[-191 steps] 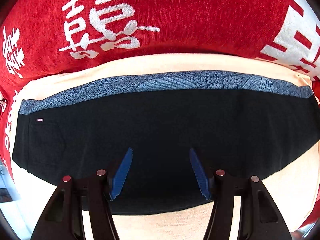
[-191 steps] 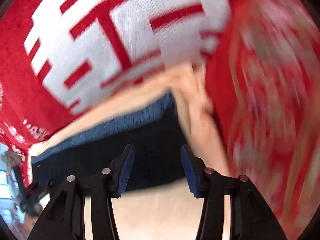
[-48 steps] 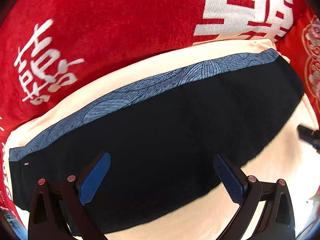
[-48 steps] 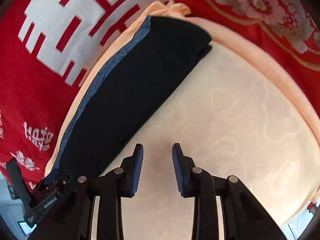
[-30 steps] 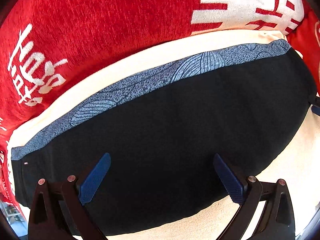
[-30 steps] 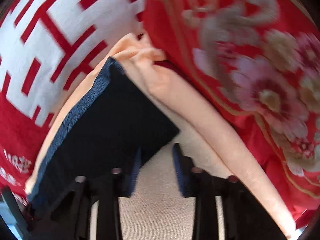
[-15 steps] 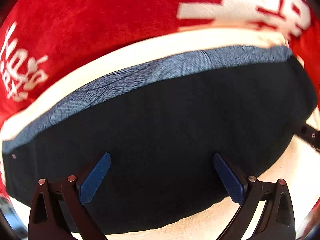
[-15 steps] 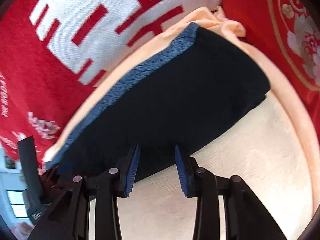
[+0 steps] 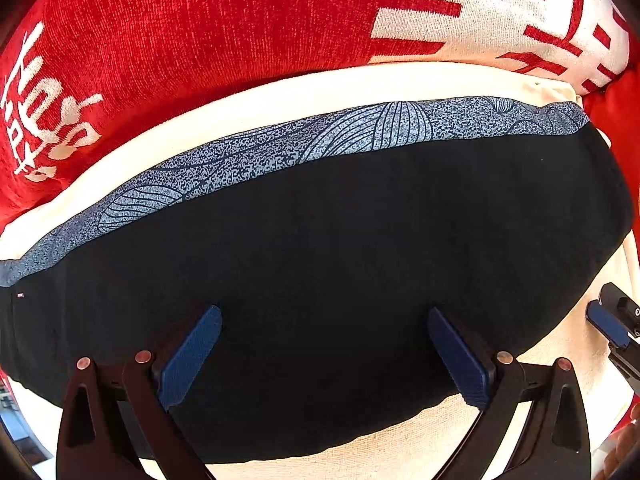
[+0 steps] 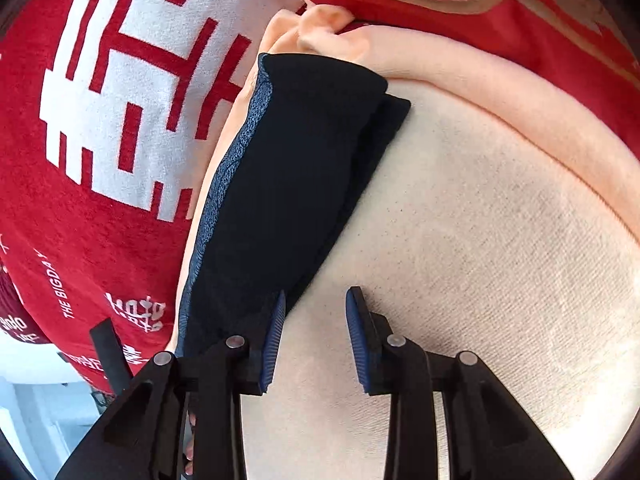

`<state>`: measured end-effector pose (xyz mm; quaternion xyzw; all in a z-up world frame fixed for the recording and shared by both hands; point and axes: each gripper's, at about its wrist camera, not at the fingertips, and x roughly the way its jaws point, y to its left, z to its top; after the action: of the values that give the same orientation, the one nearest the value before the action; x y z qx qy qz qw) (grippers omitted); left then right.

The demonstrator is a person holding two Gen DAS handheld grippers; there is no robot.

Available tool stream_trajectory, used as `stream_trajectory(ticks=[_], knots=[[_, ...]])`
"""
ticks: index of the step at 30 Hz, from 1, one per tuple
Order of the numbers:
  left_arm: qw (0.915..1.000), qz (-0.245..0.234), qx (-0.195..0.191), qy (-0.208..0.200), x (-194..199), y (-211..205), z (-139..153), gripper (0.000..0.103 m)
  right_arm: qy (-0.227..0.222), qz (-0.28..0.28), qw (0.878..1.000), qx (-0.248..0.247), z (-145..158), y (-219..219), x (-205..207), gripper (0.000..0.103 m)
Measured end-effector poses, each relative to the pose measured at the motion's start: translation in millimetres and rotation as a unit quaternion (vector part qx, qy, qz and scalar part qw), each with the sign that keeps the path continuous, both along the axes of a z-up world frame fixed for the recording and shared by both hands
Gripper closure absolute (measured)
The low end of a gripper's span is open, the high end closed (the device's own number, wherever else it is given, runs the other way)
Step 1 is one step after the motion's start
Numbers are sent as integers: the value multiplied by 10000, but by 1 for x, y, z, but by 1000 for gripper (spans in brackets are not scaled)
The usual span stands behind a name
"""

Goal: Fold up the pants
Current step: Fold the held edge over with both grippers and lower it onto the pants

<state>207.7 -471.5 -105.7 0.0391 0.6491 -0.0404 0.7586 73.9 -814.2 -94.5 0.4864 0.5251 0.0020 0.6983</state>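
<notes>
The black pants (image 9: 320, 264) lie folded in a long flat band on a cream cloth (image 9: 400, 448), with a blue patterned strip (image 9: 304, 144) along the far edge. My left gripper (image 9: 324, 344) is wide open over the near part of the pants, holding nothing. In the right wrist view the pants (image 10: 292, 184) run away to the upper left. My right gripper (image 10: 316, 320) is open and empty at their near right edge, its left finger by the cloth edge. The right gripper's tip also shows in the left wrist view (image 9: 612, 324).
A red blanket with white characters (image 9: 200, 32) lies behind the pants. A red flowered cover (image 10: 480, 4) lies at the far right. The cream cloth (image 10: 480, 240) spreads wide to the right of the pants, its peach edge bunched at the far corner (image 10: 320, 20).
The right gripper has swung from over the pants to their right edge above the cream cloth and opened slightly. The left gripper stays wide open over the pants, its view shifting a little.
</notes>
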Motion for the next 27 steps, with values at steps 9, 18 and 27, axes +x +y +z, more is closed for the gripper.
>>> stream_trajectory(ticks=[9,18,27], knots=[[10000,-7,4,-7,-7,-1,4,0,-137,-112,9995,270,-2,-9,-3,66],[9999,92,-95,65,-6,4,4,0,-419,-388,9979,293,-9,-12,8,65],[9999,105,-125,46,-5,7,2,0,-962,-368,9944,227,-15,-11,34,62]])
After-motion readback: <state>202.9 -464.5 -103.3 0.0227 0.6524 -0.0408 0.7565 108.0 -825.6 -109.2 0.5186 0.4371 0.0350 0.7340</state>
